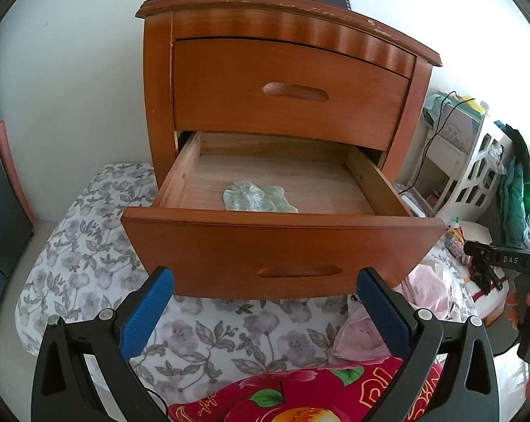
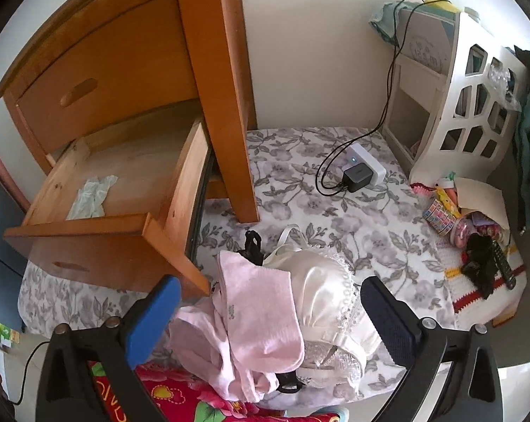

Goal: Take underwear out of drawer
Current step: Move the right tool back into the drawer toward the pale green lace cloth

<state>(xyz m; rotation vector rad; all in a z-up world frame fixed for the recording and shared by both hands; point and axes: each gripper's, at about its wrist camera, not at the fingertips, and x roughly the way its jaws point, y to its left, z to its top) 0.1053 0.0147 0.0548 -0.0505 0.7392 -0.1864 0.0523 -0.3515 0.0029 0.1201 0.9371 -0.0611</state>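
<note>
- Centrally in the left wrist view, a wooden nightstand [image 1: 286,81] is seen standing on a bed with a grey floral sheet [image 1: 89,246]; its upper drawer is shut and its lower drawer [image 1: 282,249] is pulled out.
- One pale green piece of underwear [image 1: 256,197] is seen lying crumpled on the drawer's floor, near the front panel; the same piece [image 2: 90,193] is shown at the left of the right wrist view.
- The left tongs [image 1: 265,288] are held at the bottom of their frame, jaws wide apart, with nothing between the blue pads; the drawer front is framed between them.
- The right tongs [image 2: 268,299] are spread fully apart at the bottom of their frame, and no pad is pressed on any cloth.
- Between and just beyond the right tongs a heap of garments is shown on the sheet: pink underwear [image 2: 261,320] on the left, a white satin bra [image 2: 324,288] with lace trim on the right, and a black strap [image 2: 252,242] behind them.
- A red flowered blanket [image 2: 180,397] is seen at the lower edge, beneath the heap's near side.
- A white charger block with a black plug [image 2: 365,172] and cable is seen on the sheet at centre right, and a white cut-out shelf [image 2: 476,81] stands at the upper right.
</note>
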